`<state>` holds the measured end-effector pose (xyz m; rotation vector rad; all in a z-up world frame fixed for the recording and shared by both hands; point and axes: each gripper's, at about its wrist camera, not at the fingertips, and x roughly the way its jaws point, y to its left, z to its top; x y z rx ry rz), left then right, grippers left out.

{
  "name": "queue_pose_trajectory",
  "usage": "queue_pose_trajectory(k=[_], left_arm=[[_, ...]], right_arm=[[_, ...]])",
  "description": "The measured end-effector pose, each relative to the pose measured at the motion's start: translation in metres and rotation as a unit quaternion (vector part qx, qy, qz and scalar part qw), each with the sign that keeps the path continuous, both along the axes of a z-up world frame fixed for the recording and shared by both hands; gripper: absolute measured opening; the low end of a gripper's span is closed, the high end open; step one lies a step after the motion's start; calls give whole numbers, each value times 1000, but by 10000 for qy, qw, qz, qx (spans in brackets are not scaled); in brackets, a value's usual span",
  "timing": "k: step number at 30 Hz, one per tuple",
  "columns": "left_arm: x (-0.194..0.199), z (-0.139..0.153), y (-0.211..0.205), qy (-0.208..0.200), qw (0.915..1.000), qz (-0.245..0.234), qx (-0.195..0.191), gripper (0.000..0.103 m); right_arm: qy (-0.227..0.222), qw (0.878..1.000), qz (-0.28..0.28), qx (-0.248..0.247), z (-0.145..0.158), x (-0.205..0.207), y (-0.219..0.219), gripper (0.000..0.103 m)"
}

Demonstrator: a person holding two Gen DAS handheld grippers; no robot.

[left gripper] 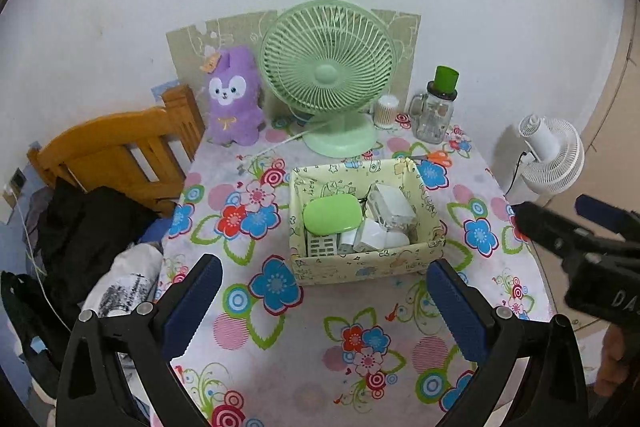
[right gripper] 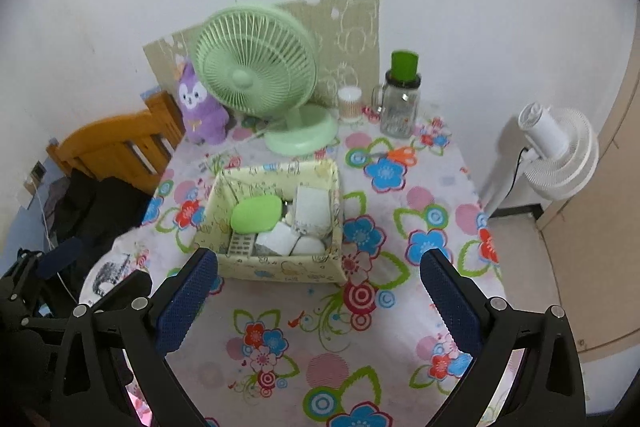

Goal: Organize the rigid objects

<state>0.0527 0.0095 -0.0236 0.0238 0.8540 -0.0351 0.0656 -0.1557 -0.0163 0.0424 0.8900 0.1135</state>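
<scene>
**Box packed, scissors still loose beyond it**

Both of your grippers hover over the near part of the surface (left gripper: 320, 367) with nothing in them. The left gripper (left gripper: 322, 291) has its jaws spread wide, and so does the right gripper (right gripper: 318, 285); only flowered cloth lies between each pair.

Just ahead of the jaws, roughly centred for the left and slightly left of centre for the right, sits the patterned box (left gripper: 366, 265). It already holds the green case (left gripper: 331, 214), a remote (left gripper: 321, 246) standing against its near wall, and several white adapters (left gripper: 390, 207) packed to the right. That part of the organizing looks done.

Beyond the box, off its far right corner, the orange scissors (left gripper: 434, 158) lie loose on the surface. They appear to be the one rigid item left out.

Farther still, along the wall, stand the green fan (left gripper: 326, 75), the glass jar (left gripper: 434, 111) and the plush toy (left gripper: 234, 99).
</scene>
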Motion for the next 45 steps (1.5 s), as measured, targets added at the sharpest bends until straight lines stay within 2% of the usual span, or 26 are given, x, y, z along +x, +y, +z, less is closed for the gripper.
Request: queue_pose_trajectory(k=[4,14,22,26,45], left_arm=[[-10,6,-3,-82,10000,-17,-36,103],[-29,14,-4,-176,9997,9,-176,103],[-41,16,-6,-246,9996,15,-109,103],[-43,12,-8,-137,9999,-31,-90,103],[-49,15,-10,-255,9997,12,-42,103]], right_arm=[[-125,9999,0,-62,10,-10,-4,102],[-214,9995,-71,-231,9,-30,-16,102],[-340,9991,-146,-215,12,-50,-21,102],[-321,9992,-127,-211,12,-54,-20,102],[-353,9991,-34,-217,12,-56,-14,102]])
